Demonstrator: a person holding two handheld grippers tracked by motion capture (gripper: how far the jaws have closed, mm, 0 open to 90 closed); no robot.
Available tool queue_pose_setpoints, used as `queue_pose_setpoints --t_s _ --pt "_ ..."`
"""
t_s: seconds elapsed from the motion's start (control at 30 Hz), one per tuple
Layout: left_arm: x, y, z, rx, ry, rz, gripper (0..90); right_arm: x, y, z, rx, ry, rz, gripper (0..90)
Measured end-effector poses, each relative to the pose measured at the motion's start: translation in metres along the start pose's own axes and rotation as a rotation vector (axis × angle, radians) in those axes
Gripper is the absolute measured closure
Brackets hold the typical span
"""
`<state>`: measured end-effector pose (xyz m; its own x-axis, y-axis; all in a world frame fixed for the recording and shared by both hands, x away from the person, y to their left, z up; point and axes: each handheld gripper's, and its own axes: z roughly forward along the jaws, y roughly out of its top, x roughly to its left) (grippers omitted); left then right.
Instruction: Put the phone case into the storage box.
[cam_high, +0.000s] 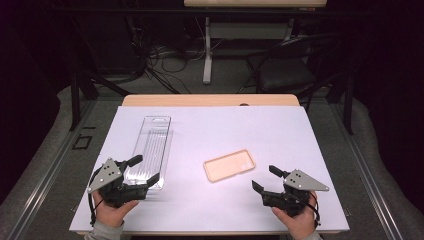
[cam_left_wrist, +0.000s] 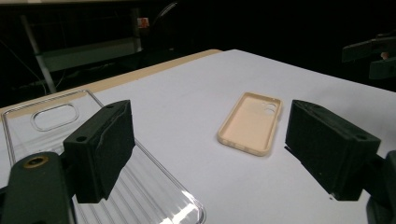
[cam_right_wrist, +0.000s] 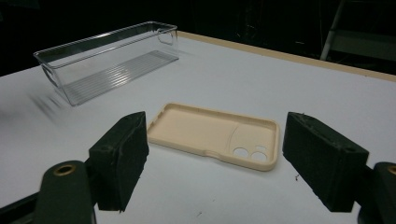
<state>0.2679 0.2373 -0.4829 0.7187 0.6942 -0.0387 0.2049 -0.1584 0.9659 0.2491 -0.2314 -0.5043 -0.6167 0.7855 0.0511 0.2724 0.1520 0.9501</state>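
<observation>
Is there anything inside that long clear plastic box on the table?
The long clear plastic box looks empty: through its walls only its ribbed floor shows. In the high view the left gripper hangs over its near end and covers that corner. The beige phone case lies outside, on the white table.

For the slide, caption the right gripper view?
Open right hand-held gripper faces beige phone case lying inside-up; clear plastic bin beyond.

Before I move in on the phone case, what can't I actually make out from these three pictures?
- Clear bin: in the high view, the left gripper covers its near end; the left gripper view crops its near corner.
- Phone case: underside hidden against the table; camera cutouts too small in the high view.
- Left of the right gripper view: motion blur beside the bin.
- Surrounding room: too dark.
</observation>
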Motion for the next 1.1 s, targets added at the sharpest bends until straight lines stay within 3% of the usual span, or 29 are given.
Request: queue_pose_setpoints --t_s 0.57,0.73,0.9,1.1 --pt "0.000 -0.003 0.004 0.032 -0.007 -0.009 16.1 -0.002 -0.002 0.003 0.015 0.000 0.008 20.4" --pt "0.001 -0.007 0.011 0.096 -0.009 -0.017 16.1 -0.003 -0.004 0.009 0.063 0.006 0.030 20.4" --pt "0.003 -0.009 0.014 0.129 -0.010 -0.023 17.2 -0.005 -0.007 0.014 0.117 0.016 0.054 20.4" --pt "0.004 -0.006 0.015 0.178 0.021 -0.022 17.4 -0.006 -0.010 0.020 0.168 0.007 0.064 20.6"
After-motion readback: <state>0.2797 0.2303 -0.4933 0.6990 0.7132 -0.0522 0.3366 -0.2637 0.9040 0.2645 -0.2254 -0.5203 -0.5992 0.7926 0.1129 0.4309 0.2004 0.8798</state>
